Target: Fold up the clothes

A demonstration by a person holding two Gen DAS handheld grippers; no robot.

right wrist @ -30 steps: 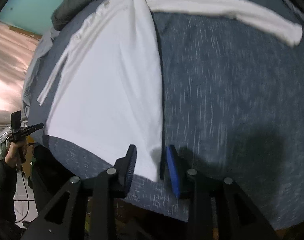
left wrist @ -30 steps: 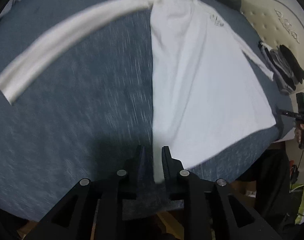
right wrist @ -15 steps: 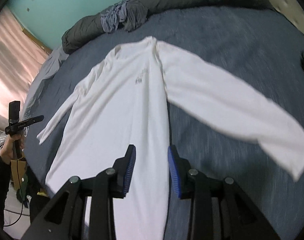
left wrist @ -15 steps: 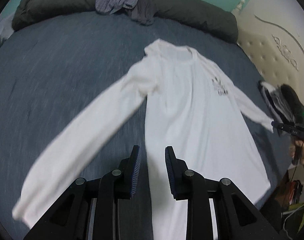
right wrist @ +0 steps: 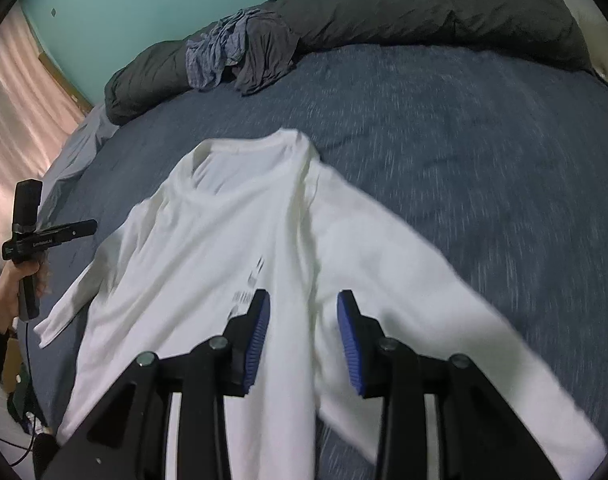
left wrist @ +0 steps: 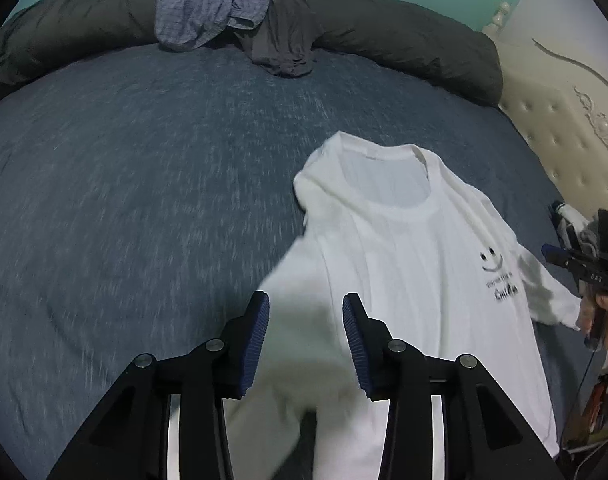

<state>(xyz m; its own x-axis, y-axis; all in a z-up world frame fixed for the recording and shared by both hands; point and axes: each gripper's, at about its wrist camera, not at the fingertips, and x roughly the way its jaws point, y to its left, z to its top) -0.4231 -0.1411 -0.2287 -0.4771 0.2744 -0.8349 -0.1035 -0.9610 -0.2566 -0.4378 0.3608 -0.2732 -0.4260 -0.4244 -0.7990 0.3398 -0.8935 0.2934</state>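
A white long-sleeved shirt (left wrist: 404, 264) (right wrist: 224, 240) lies flat, chest print up, on the blue bed (left wrist: 124, 200) (right wrist: 484, 140). Its collar points toward the far pillows. My left gripper (left wrist: 306, 340) hovers over the sleeve (left wrist: 288, 392) that runs down from the near shoulder. Its jaws are opening, and the blue pads (left wrist: 260, 332) press on nothing. My right gripper (right wrist: 304, 340) hangs above the shirt's side seam, beside the other sleeve (right wrist: 424, 300). Its jaws are opening too, with only cloth lying beneath the gap.
A dark rolled duvet (left wrist: 384, 40) (right wrist: 424, 8) lines the far edge, with crumpled blue and grey clothes (left wrist: 212, 8) (right wrist: 224, 56) on it. A padded headboard (left wrist: 564, 128) stands at the right. A hand holds a black device (left wrist: 584, 272) (right wrist: 32, 236) at the bed's side.
Both grippers let go of the shirt's bottom hem and travelled up along the shirt toward the collar. Their jaws stand wider than before. The shirt now lies spread out.
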